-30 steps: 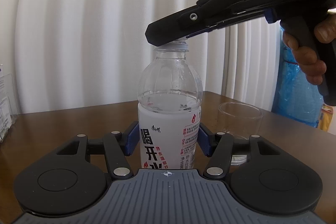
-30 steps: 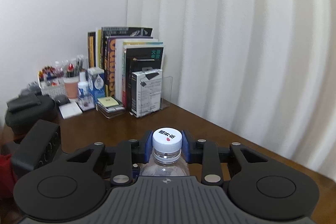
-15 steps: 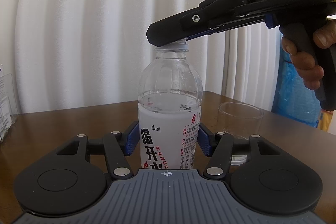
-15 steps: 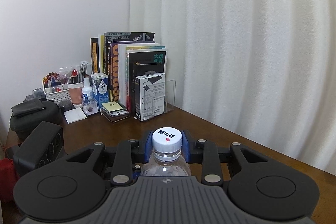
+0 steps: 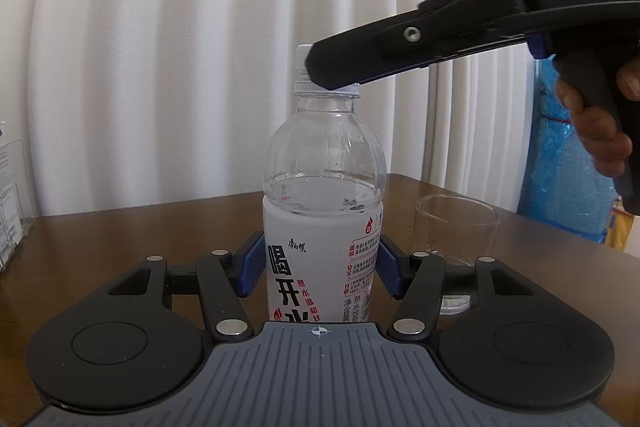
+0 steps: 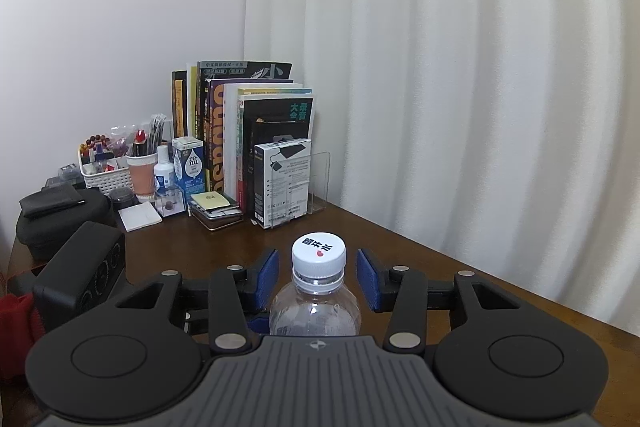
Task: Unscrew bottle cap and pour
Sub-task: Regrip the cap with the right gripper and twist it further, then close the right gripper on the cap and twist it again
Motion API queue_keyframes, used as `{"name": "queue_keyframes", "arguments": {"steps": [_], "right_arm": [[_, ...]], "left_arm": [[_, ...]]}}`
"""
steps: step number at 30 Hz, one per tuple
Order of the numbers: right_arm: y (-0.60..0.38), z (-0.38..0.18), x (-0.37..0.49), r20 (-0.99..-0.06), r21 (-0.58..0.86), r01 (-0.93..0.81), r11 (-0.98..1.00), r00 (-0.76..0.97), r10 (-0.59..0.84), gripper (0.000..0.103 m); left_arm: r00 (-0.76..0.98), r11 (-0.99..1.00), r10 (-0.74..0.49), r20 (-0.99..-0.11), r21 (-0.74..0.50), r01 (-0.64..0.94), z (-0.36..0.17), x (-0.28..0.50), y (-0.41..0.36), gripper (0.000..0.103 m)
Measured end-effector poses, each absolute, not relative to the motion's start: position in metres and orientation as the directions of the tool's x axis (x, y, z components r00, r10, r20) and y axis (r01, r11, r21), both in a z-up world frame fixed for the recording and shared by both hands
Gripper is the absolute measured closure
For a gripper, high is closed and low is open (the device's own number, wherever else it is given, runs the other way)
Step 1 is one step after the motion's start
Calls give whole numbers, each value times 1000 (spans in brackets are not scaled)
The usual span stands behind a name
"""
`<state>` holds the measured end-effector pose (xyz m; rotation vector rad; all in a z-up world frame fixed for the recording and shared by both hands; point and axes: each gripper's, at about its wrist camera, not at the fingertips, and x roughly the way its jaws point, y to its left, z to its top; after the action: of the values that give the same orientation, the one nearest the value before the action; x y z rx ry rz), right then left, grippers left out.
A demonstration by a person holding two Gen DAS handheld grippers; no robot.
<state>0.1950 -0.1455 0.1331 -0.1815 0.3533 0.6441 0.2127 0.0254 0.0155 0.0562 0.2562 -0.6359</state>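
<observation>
My right gripper (image 6: 318, 281) is spread either side of the cap (image 6: 319, 251) — re-close square on it before twisting — while my left gripper (image 5: 318, 269) pinches the bottle (image 5: 323, 227) upright on the counter (image 5: 120, 227), glass (image 5: 456, 239) just beside.

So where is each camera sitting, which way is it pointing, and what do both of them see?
Left wrist: on the left gripper, level across the table, fingers shut on the water bottle; the right gripper, the holding hand and an empty glass show.
Right wrist: on the right gripper, looking down past the cap toward the books; blue fingers stand apart from the cap.
Shared: bottle, cap, wooden table, white curtain.
</observation>
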Motion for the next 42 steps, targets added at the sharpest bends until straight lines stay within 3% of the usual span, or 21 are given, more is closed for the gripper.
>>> {"name": "queue_keyframes", "arguments": {"steps": [3, 6, 42], "right_arm": [[-145, 133, 190, -378, -74, -613, 787, 747, 547, 56], [-144, 134, 187, -367, -91, -607, 790, 758, 540, 48], [-138, 134, 174, -339, -81, -614, 785, 758, 557, 45]], "left_arm": [[774, 805, -579, -254, -26, 593, 16, 213, 25, 45], [775, 806, -578, -254, -26, 592, 16, 213, 24, 45], [776, 807, -577, -254, -29, 590, 17, 212, 25, 45]]}}
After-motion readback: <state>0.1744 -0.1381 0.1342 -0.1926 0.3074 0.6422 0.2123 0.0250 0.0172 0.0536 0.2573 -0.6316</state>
